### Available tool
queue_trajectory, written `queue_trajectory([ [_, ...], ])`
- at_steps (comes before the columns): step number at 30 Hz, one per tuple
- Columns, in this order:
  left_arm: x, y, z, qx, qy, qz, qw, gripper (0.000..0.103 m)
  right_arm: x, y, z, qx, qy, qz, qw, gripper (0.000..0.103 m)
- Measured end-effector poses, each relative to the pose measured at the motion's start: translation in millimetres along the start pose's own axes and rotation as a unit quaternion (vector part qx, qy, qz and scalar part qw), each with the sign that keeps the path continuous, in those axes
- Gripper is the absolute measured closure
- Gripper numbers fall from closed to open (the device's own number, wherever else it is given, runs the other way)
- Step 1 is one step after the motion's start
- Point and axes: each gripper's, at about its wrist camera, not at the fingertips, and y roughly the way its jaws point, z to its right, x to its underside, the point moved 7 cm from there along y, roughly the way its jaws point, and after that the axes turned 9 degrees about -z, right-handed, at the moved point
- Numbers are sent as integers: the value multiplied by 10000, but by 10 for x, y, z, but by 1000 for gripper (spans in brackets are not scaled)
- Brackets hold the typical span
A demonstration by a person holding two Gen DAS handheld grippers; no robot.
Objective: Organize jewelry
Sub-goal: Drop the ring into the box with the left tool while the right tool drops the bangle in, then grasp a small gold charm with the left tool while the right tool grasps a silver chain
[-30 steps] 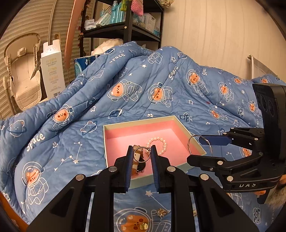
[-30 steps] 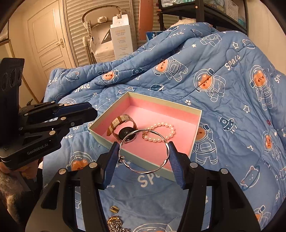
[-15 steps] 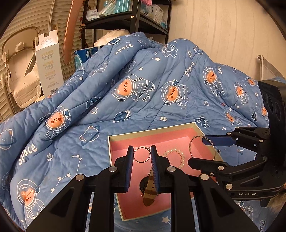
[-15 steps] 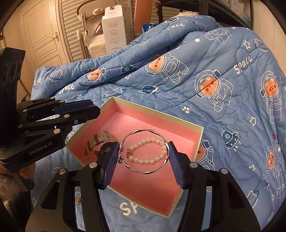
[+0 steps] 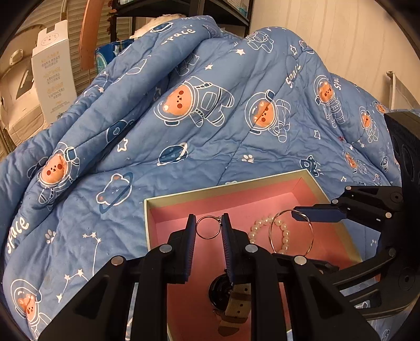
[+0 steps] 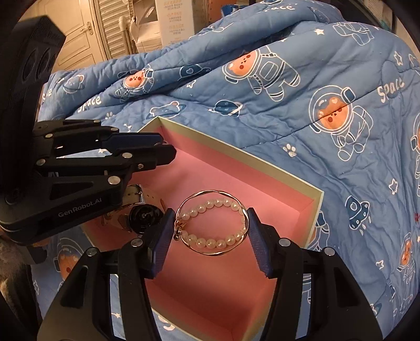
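A pink-lined box (image 5: 168, 200) (image 6: 262, 162) lies on the blue quilt. Inside lie a pearl bracelet (image 5: 282, 230) (image 6: 210, 242) and a black watch with a beige strap (image 5: 231, 299) (image 6: 144, 215). My left gripper (image 5: 208, 230) is shut on a small thin ring (image 5: 208, 237) and holds it above the box's left half. My right gripper (image 6: 211, 225) is shut on a large gold bangle (image 6: 194, 196), which also shows in the left wrist view (image 5: 311, 228), and holds it above the pearl bracelet. The left gripper (image 6: 157, 147) shows at the left of the right wrist view.
The blue astronaut-bear quilt (image 5: 210, 118) rises in a mound behind the box. A white carton (image 5: 53, 76), a dark shelf and louvred doors (image 6: 115, 23) stand behind it. A pale wall (image 5: 341, 39) is at the right.
Both grippers have moved forward and down over the box, still holding the ring and the bangle. The box now fills much more of both views.
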Motion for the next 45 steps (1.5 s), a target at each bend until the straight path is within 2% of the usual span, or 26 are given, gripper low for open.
queue_trajectory([
  [12, 33, 183, 32, -13, 122, -174, 9998, 83, 51, 231, -68, 135, -257, -241, 9993, 47],
  [15, 47, 183, 29, -59, 131, -148, 9998, 71, 72, 263, -89, 195, -342, -237, 9989, 44],
  [17, 42, 173, 26, -36, 112, -99, 9999, 62, 76, 270, -87, 224, -309, -197, 9991, 34],
  [25, 65, 60, 69, -62, 244, 88, 9996, 46, 28, 153, -66, 208, -219, -1, 9995, 29],
  [29, 114, -116, 103, -19, 232, 337, 9992, 36, 41, -27, -82, 231, -236, 272, 9991, 29],
  [32, 172, -290, 132, -107, 248, 573, 9980, 27, 82, -184, -94, 437, -270, 524, 9973, 20],
  [36, 295, -511, 150, -70, 211, 770, 9968, 23, 188, -410, -102, 563, -249, 825, 9947, 20],
  [38, 377, -609, 157, -75, 189, 831, 9963, 17, 273, -504, -107, 582, -201, 913, 9939, 20],
  [41, 503, -733, 162, -140, 193, 897, 9957, 14, 428, -627, -116, 635, -125, 1002, 9929, 20],
  [45, 711, -821, 131, -181, 35, 849, 9962, 14, 674, -740, -175, 486, 42, 1021, 9936, 20],
])
